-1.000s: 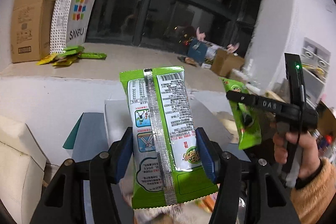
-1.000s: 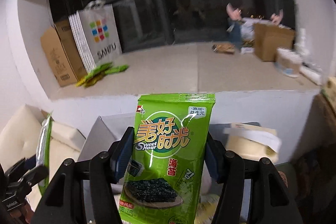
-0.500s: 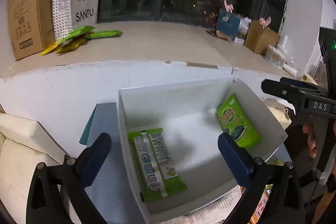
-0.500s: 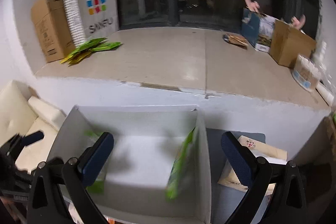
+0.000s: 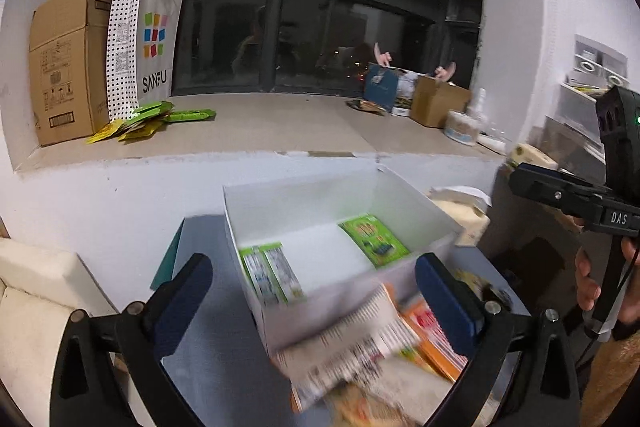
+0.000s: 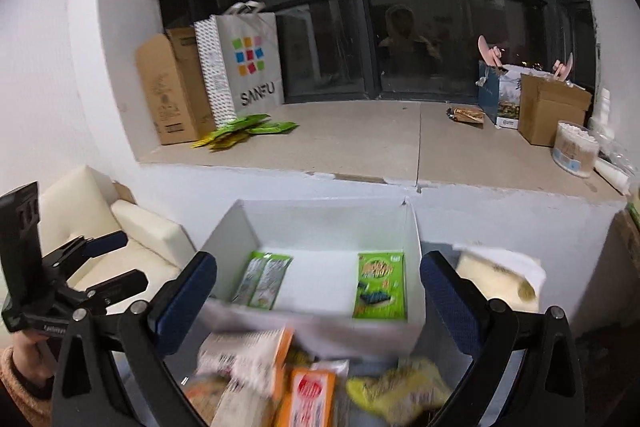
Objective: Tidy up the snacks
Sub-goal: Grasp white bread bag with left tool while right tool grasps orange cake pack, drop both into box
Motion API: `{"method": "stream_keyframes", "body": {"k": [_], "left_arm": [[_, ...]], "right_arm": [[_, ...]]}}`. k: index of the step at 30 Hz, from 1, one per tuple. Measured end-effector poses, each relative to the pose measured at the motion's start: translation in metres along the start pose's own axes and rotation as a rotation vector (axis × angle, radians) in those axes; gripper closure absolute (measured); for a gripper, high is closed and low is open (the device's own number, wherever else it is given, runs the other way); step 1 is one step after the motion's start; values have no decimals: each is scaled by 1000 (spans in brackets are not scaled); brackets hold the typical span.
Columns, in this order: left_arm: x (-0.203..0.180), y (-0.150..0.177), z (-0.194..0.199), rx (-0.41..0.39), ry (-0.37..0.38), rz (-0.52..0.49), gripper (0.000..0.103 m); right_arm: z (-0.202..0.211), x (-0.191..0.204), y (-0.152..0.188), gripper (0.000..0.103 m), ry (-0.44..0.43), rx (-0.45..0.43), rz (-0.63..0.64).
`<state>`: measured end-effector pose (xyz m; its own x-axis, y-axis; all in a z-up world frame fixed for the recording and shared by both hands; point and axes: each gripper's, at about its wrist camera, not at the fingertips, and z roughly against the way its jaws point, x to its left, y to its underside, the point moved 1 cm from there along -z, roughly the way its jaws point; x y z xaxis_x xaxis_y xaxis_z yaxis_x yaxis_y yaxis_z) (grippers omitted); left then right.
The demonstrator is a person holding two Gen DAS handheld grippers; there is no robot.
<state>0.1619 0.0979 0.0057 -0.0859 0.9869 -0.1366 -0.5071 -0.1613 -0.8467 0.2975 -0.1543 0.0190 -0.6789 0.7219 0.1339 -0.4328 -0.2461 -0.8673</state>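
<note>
Both hand-held grippers are spread wide with nothing between their fingers: the left hand-held gripper and the right hand-held gripper hang over the near rim of the white box. Inside, one green snack packet lies by the left wall and another by the right wall, well apart, bare floor between. Only the right view shows the cream cushion. The snack pile below is blurred and cut off.
</note>
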Motion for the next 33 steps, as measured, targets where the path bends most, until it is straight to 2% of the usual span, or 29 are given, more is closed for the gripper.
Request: {"method": "stream_keyframes", "body": {"k": [7, 15, 18, 21, 25, 33], "left_arm": [[-17, 48, 70, -29, 32, 22, 0], [-36, 109, 105, 0, 75, 37, 0], [-41, 118, 106, 24, 74, 32, 0], [-44, 119, 106, 23, 74, 26, 0], [-48, 119, 104, 23, 72, 17, 0], [-45, 123, 101, 37, 55, 8, 0]], "right_arm": [[75, 21, 53, 0, 68, -75, 4], [109, 21, 144, 0, 138, -21, -91], [101, 19, 164, 0, 150, 58, -94], [96, 17, 171, 0, 175, 78, -89], [75, 19, 162, 0, 178, 119, -70], [-6, 37, 145, 0, 177, 253, 64]]}}
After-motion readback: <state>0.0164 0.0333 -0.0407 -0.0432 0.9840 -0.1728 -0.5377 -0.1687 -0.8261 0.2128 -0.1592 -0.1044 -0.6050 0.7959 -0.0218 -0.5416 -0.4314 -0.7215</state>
